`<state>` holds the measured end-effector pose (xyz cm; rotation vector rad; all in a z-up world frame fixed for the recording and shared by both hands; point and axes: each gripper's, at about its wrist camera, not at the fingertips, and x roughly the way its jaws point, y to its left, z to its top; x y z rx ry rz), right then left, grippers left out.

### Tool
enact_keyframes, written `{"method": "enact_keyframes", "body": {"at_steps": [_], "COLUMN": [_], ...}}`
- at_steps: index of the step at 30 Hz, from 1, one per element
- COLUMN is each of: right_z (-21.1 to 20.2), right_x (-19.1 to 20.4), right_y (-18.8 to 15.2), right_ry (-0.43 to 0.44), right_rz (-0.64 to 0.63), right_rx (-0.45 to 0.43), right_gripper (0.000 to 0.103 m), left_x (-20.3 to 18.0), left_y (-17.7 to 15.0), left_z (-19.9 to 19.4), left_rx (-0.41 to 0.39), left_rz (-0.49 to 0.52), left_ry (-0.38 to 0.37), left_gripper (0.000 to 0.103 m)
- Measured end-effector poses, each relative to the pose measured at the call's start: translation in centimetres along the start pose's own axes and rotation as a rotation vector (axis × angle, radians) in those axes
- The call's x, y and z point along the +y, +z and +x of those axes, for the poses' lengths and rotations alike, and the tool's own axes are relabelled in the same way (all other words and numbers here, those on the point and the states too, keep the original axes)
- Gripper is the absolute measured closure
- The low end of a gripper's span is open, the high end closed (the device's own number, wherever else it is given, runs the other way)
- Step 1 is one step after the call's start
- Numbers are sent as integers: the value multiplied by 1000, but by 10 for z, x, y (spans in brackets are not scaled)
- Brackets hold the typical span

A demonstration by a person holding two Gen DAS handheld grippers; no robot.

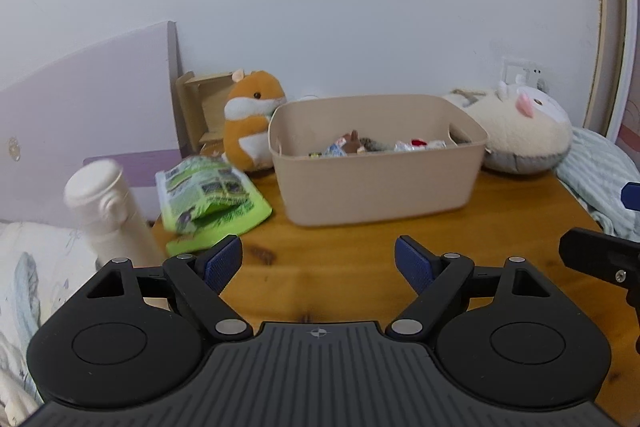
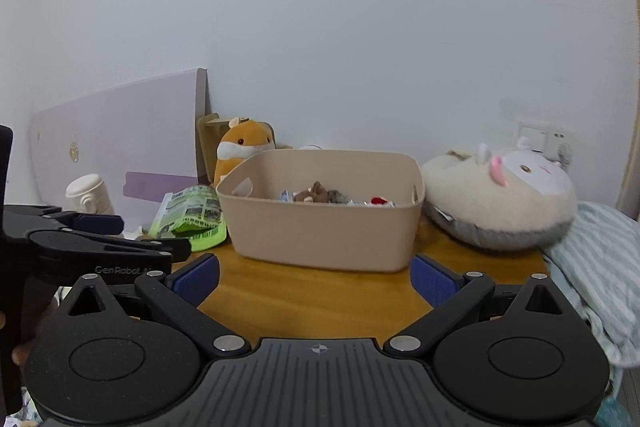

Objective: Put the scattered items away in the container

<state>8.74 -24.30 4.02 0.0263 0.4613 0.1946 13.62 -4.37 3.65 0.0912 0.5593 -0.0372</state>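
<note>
Both sets of tongs, left tongs (image 1: pixel 318 263) and right tongs (image 2: pixel 314 279), hang spread wide over the bare desk (image 1: pixel 340 267), grasping nothing. Just beyond sits the beige container (image 1: pixel 376 183), already holding several small toys and wrappers (image 1: pixel 360 145). Probably most of the work is done. Left outside: a green packet (image 1: pixel 212 199) beside it, a white bottle (image 1: pixel 108 211), a hamster plush (image 1: pixel 250 119) and a round plush (image 1: pixel 520 131).

Matt plastic container (image 1: pixel 376 183) on glossy wooden table (image 1: pixel 344 267)
</note>
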Motion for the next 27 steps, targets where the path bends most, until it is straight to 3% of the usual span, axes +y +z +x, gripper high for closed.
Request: {"method": "enact_keyframes", "body": {"at_steps": [9,15,27], "right_z": [-57,-74,-101], "right_x": [14,13,24], "right_y": [-39,-61,-77], "right_ry": [-74,-63,-58], "right_rz": [-2,39,30], "right_rx": [-20,7,-10], "right_gripper": [0,0,0], "left_x": [-6,-10,-7], "left_y": [-44,-66,-84], "left_z": [-59,-87,-109], "left_rx": [1,-15,-1], "left_rz": [-5,21,20], "left_ry": [-16,-7,-40], "left_gripper": [18,18,18]}}
